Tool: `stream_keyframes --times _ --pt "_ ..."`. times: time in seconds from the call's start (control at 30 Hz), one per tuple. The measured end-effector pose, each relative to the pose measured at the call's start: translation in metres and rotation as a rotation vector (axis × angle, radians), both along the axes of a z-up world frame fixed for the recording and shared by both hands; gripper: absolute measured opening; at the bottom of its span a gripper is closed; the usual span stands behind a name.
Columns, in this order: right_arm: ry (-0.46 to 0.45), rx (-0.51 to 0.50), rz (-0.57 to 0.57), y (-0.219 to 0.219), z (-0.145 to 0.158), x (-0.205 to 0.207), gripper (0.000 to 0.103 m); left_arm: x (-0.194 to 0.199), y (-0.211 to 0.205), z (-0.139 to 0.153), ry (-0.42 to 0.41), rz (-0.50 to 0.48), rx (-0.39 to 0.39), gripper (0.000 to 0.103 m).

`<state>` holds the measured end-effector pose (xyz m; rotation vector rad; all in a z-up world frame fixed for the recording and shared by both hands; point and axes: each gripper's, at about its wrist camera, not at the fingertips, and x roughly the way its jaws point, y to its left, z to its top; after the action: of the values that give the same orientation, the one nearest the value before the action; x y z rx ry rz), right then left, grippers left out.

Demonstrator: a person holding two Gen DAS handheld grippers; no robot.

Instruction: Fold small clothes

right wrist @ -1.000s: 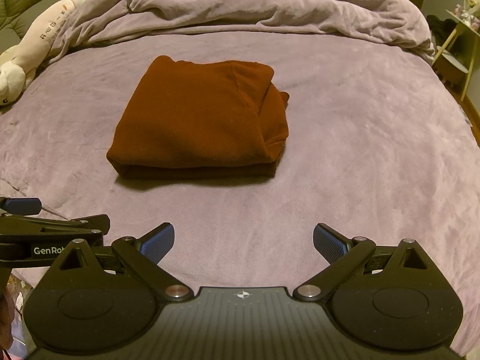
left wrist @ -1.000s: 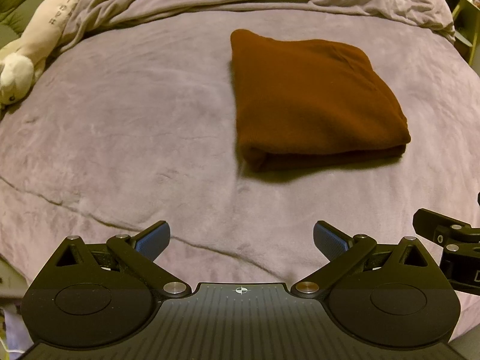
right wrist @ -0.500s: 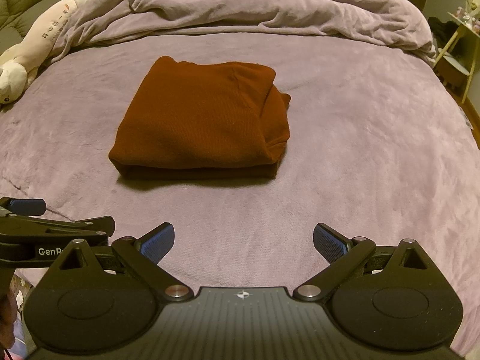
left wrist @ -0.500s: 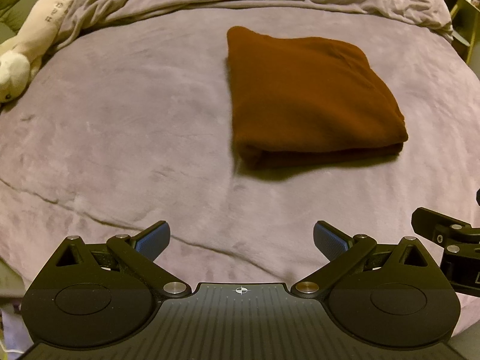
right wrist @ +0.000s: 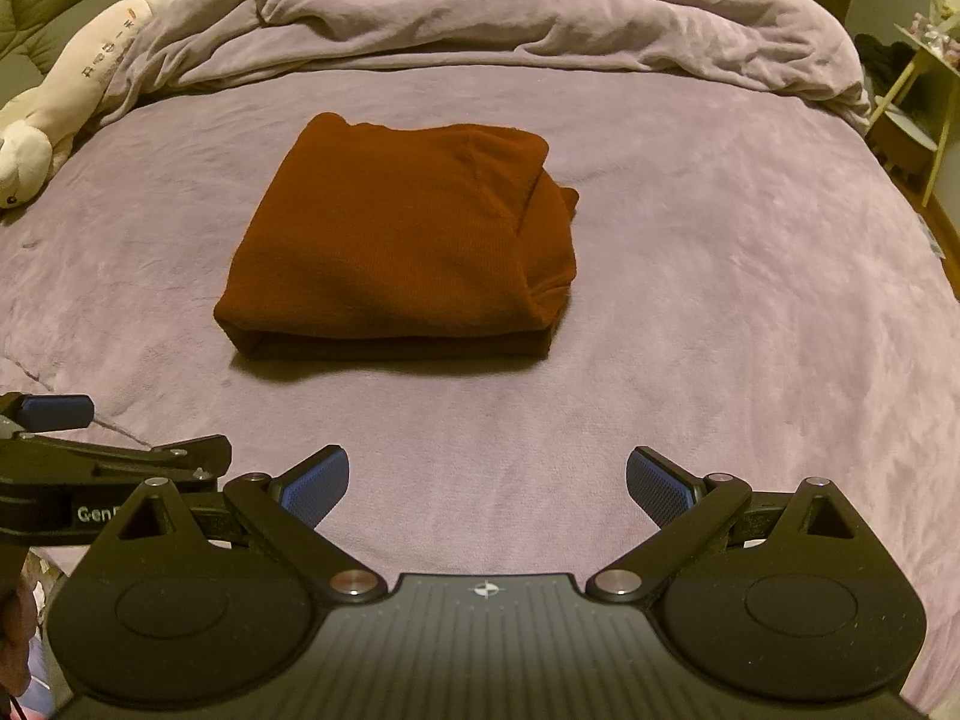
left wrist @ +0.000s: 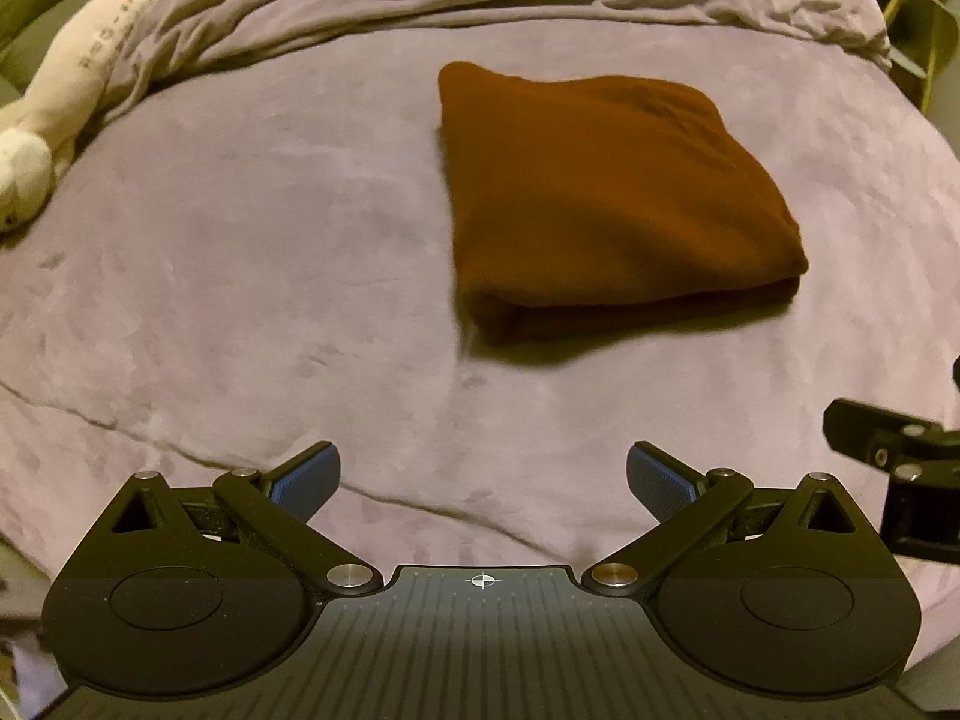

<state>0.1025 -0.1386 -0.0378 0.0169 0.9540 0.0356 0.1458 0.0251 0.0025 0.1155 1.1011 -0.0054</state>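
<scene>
Lying ahead of both wide-spread grippers, the folded brown garment point(right wrist: 402, 246) sits nearer the right gripper point(right wrist: 487, 483), ahead-right of the left gripper point(left wrist: 480, 480).

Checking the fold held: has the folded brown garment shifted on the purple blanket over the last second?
No. The folded brown garment sits in the same place against the crumpled purple duvet behind it; only the cameras drifted slightly.
</scene>
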Motion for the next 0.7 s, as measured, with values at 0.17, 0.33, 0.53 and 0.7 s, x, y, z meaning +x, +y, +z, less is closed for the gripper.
stream_keyframes --times 0.17,0.33,0.53,0.7 --pt "0.0 -0.001 0.004 0.0003 -0.0005 0.0001 0.099 0.001 -0.0013 -0.0019 0.004 -0.002 0.02 0.103" --pt "0.004 -0.001 0.002 -0.0003 -0.0019 0.0008 0.099 0.0022 -0.0006 -0.0035 0.013 -0.004 0.023 0.103" --pt "0.005 -0.001 0.0 -0.0009 -0.0026 0.0012 0.099 0.0034 -0.0008 -0.0058 0.023 -0.001 0.023 0.103" --pt "0.002 -0.003 0.0 -0.0007 -0.0034 0.0003 0.099 0.0026 -0.0012 -0.0075 0.031 0.003 0.026 0.103"
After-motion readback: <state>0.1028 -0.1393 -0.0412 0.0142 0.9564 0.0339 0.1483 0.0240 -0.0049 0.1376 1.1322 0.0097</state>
